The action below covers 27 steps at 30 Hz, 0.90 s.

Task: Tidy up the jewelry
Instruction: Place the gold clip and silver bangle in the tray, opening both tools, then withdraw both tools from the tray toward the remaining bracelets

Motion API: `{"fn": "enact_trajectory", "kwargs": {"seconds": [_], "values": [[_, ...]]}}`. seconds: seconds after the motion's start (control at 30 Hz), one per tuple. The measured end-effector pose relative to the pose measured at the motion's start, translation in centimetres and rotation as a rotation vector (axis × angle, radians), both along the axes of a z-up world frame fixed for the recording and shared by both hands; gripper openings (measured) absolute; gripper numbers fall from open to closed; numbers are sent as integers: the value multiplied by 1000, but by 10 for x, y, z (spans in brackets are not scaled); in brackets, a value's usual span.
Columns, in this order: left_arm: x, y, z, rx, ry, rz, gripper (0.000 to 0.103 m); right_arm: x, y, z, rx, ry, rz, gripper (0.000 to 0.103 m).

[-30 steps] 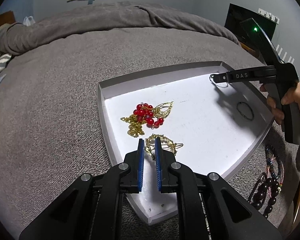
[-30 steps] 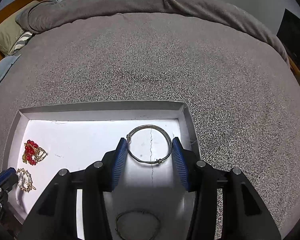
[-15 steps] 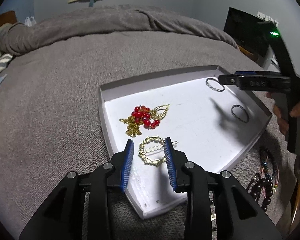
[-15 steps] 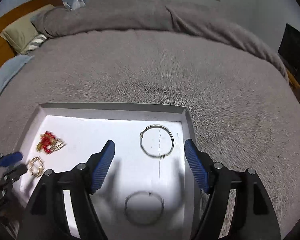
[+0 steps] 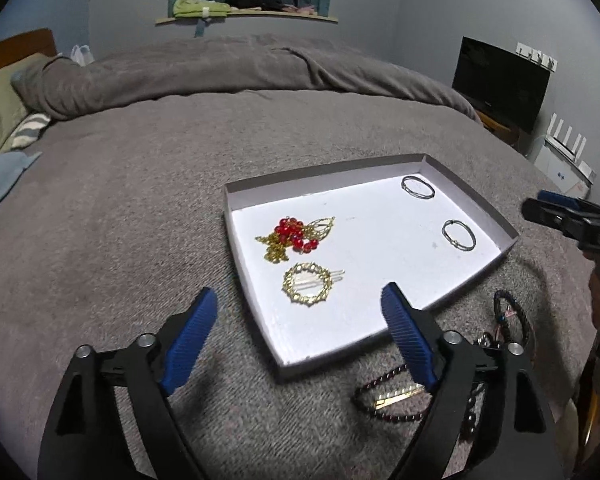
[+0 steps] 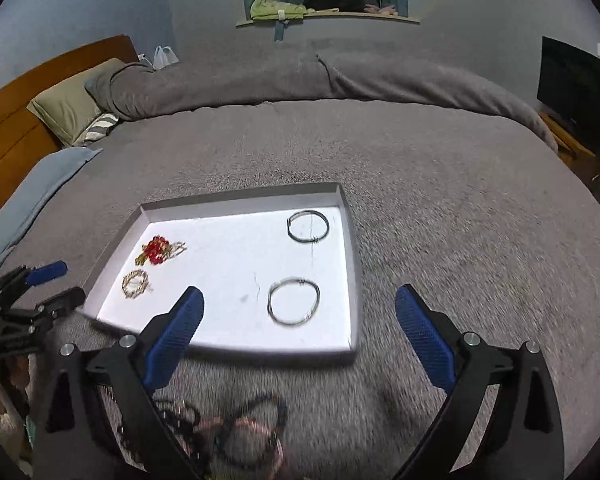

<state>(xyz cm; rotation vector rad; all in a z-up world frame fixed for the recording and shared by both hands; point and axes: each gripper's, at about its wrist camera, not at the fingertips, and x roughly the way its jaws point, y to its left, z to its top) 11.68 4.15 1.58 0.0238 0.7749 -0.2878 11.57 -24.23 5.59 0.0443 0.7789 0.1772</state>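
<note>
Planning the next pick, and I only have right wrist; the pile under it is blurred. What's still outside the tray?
Observer: Left wrist shows a gold bar clip on the blanket, lying inside a dark bead bracelet.
Operator: Anything else?
Observer: A black cord bracelet, beside the tray's near edge, outside it.
Operator: Left gripper free?
Observer: Yes. The left gripper has just been opening, its jaws stand wide and grip nothing; the round gold clip lies in the tray below.
</note>
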Motion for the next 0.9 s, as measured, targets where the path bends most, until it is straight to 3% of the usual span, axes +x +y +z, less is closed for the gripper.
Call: {"fn": "enact_trajectory", "kwargs": {"seconds": [0.37, 0.57, 0.9], "values": [[-38, 12, -16, 24, 45, 31, 93, -54, -17, -15, -64, 4, -24, 96], [-56, 23, -23, 87, -19, 107, 93, -72, -23, -23, -69, 14, -27, 96], [-67, 30, -40, 112, 4, 156, 94, -94, -13, -42, -77, 35, 7, 96]]}}
